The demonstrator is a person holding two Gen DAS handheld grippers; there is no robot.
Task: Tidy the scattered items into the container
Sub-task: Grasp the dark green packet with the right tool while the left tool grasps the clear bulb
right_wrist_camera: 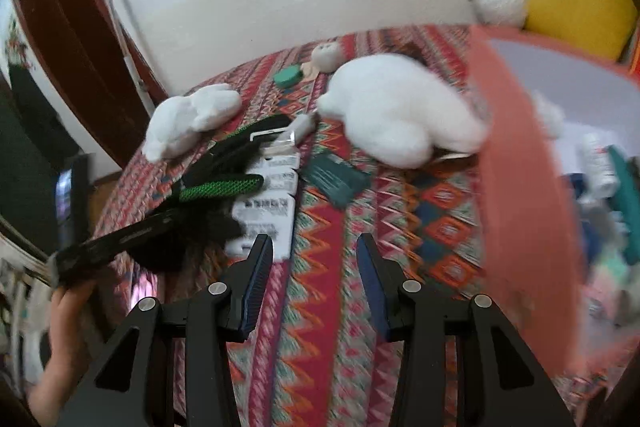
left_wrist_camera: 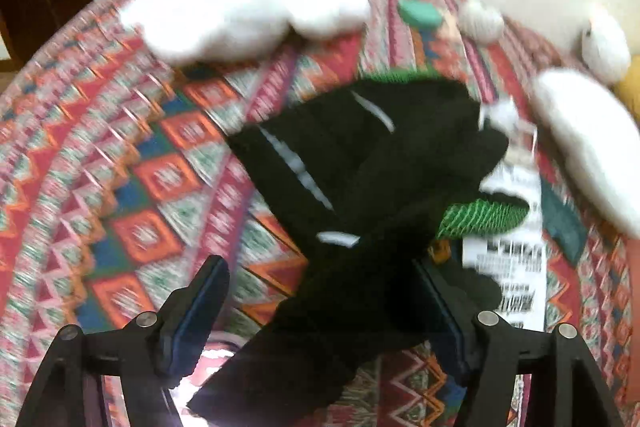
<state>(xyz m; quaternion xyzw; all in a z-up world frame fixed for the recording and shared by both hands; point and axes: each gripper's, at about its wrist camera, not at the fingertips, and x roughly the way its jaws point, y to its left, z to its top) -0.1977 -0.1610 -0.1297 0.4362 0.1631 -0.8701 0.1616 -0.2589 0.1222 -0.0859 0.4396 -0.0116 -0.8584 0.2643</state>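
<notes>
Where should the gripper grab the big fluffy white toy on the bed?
Probably the big fluffy white plush toy is best gripped at its narrow end nearest the green disc, coming from above: the round body looks too wide for the open right gripper.

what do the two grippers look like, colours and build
Both match. The left gripper and right gripper have black angular frames with triangular cut-outs and round silver bolt heads at the joints. Each finger ends in a flat dark blue ridged pad. No cables or markings show. A bare hand grips the left one; no sleeve is visible.
</notes>
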